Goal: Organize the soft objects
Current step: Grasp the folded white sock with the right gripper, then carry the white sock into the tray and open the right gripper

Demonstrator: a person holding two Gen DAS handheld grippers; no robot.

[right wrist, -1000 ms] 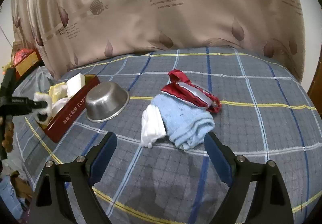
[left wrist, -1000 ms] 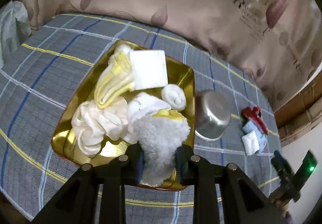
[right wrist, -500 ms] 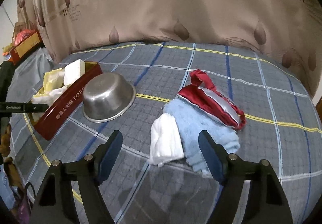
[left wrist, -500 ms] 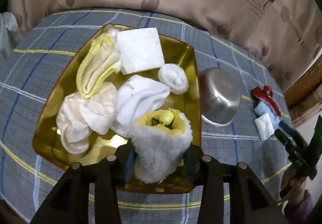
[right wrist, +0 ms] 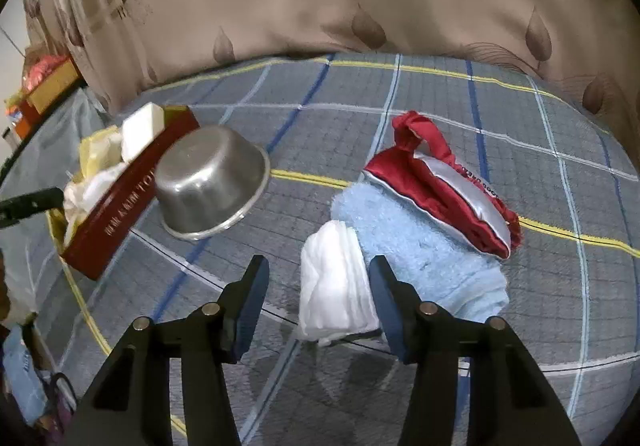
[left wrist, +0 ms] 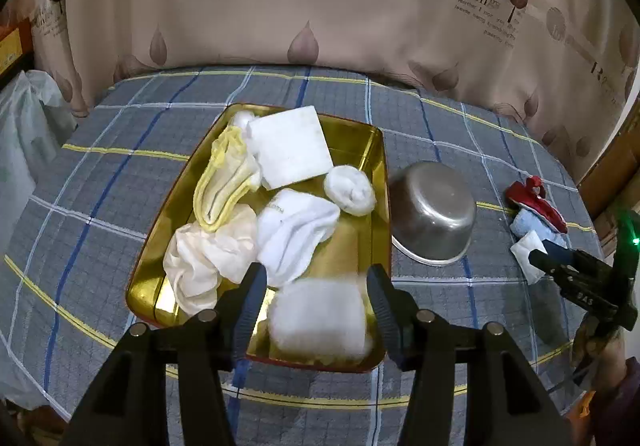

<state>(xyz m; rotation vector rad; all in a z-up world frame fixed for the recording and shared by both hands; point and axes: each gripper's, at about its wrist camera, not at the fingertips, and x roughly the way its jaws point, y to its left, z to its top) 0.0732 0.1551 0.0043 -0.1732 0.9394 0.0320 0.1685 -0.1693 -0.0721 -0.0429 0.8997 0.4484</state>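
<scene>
Two piles split the checked bedspread point(left wrist: 120, 181): soft things already gathered in the gold tray point(left wrist: 376, 165), and three more lying loose past the upturned steel bowl point(left wrist: 434, 213), toward three o'clock in the left wrist view. The tray serves as the collecting place, so most pieces sit inside it: a flat white pad point(left wrist: 290, 149) at twelve o'clock, a yellow-edged folded cloth point(left wrist: 224, 181) at ten, a crumpled cream cloth point(left wrist: 208, 254) at eight, a white sock point(left wrist: 294, 234) in the middle, and a small rolled white sock point(left wrist: 350, 189) at two.

At the tray's six o'clock edge lies a fluffy white piece point(left wrist: 320, 316), blurred, between the spread fingers of the left gripper point(left wrist: 316, 286), which hold nothing; I judge it just released there.

Out on the bedspread, the right gripper point(right wrist: 318, 294) is parted wide around a folded white cloth point(right wrist: 336, 286), its right finger close against the fold, likely lining up the next pick. That cloth looks thin, layered and limp. It leans on a pale blue fleecy towel point(right wrist: 424, 246) at its two o'clock, and a red-and-silver satin pouch point(right wrist: 440, 185) rests across the towel's far side.
</scene>
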